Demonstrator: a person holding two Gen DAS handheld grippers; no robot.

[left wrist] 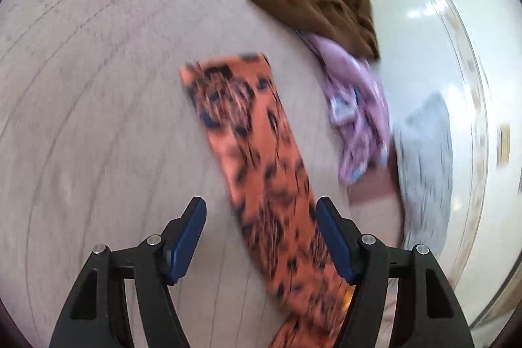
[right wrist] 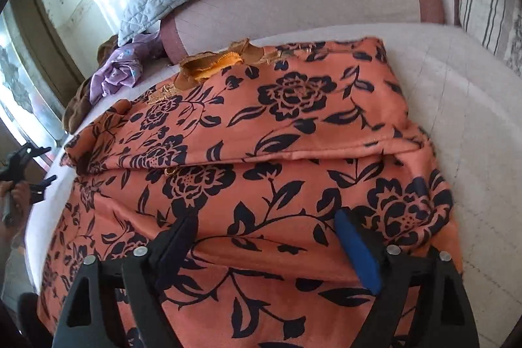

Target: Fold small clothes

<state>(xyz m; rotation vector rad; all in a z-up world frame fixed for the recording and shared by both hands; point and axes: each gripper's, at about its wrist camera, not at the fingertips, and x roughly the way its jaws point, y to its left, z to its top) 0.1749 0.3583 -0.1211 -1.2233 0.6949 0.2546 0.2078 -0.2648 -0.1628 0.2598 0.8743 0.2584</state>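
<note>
Orange floral garment (right wrist: 261, 132): part-folded, spread flat for folding beneath right gripper (right wrist: 266, 237) and left gripper (left wrist: 261, 237), both wide apart, empty.

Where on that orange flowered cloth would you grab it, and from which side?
Probably the folded edge that runs across the orange flowered garment. It stands slightly raised, so it offers a lip to pinch. The right gripper already hangs over the near half with jaws open, so coming from the near side, low and angled down, looks easiest. The flat middle offers nothing to catch.
</note>
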